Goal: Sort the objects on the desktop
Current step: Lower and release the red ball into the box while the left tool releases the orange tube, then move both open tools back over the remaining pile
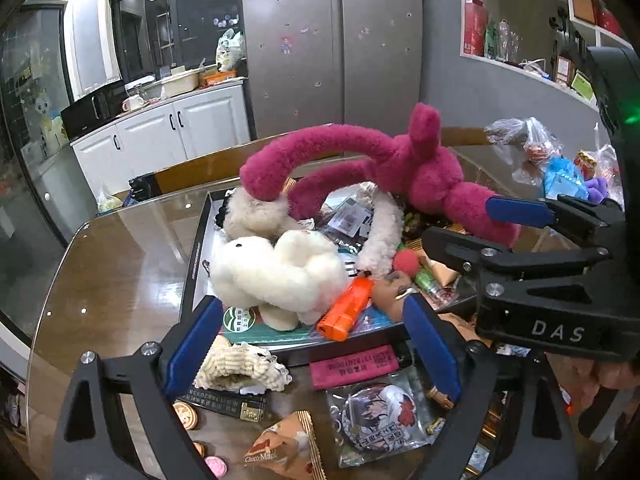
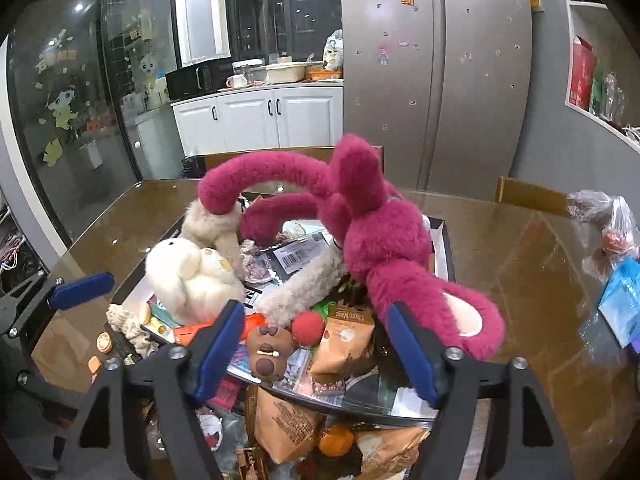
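Note:
A shallow black box (image 1: pixel 195 256) on the glass-topped table is piled with toys and packets; it also shows in the right wrist view (image 2: pixel 444 240). A magenta plush (image 1: pixel 400 160) (image 2: pixel 372 216) lies across the top. A white plush (image 1: pixel 280 272) (image 2: pixel 188 276) sits at the box's left. An orange lighter (image 1: pixel 344 312) lies at the near edge. My left gripper (image 1: pixel 312 348) is open and empty above loose items in front of the box. My right gripper (image 2: pixel 316 344) is open and empty over the box's near edge, above a brown figurine (image 2: pixel 266 354) and a snack packet (image 2: pixel 344 344).
In front of the box lie a knit cream piece (image 1: pixel 240 368), a red pouch (image 1: pixel 356 368), a badge in plastic (image 1: pixel 380 412) and snack packets (image 2: pixel 284 424). Plastic bags with small items (image 1: pixel 560 164) (image 2: pixel 616 240) sit at the table's right. A chair back (image 2: pixel 532 196) stands behind.

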Motion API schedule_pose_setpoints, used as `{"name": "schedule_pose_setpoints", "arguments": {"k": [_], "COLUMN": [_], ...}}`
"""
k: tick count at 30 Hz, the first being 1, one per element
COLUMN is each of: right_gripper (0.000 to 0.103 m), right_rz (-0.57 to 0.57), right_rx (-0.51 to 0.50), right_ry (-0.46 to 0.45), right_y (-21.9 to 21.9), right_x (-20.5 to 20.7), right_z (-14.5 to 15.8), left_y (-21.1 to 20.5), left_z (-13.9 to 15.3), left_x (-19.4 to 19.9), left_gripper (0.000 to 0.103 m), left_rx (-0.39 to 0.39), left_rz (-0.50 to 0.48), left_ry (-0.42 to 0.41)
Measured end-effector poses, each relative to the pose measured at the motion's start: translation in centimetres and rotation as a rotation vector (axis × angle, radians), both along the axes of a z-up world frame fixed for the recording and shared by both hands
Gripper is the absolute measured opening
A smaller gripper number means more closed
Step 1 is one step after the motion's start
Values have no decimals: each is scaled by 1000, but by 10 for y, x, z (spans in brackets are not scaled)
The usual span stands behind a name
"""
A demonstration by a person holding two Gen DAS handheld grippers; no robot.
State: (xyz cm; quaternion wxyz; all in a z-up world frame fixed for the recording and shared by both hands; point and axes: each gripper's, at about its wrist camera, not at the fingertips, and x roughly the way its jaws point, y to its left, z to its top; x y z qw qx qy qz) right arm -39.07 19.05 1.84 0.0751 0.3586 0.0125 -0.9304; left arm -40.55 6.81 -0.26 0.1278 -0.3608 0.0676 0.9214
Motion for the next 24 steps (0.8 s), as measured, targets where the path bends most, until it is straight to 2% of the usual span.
{"name": "schedule_pose_setpoints", "arguments": {"k": [13, 24], "right_gripper": [80, 80], "right_rz": [9, 50], "right_rx": [-21, 13], "right_ry": [22, 63], "right_y": [-2, -19], "right_x": [10, 41], "right_z": [12, 35], "left_y": [-8, -34], "left_z": [7, 25], "left_x": [7, 46], "left_gripper": [94, 94], "left_rx": [23, 44], "left_rz": [17, 48], "left_ry": [-7, 24]}}
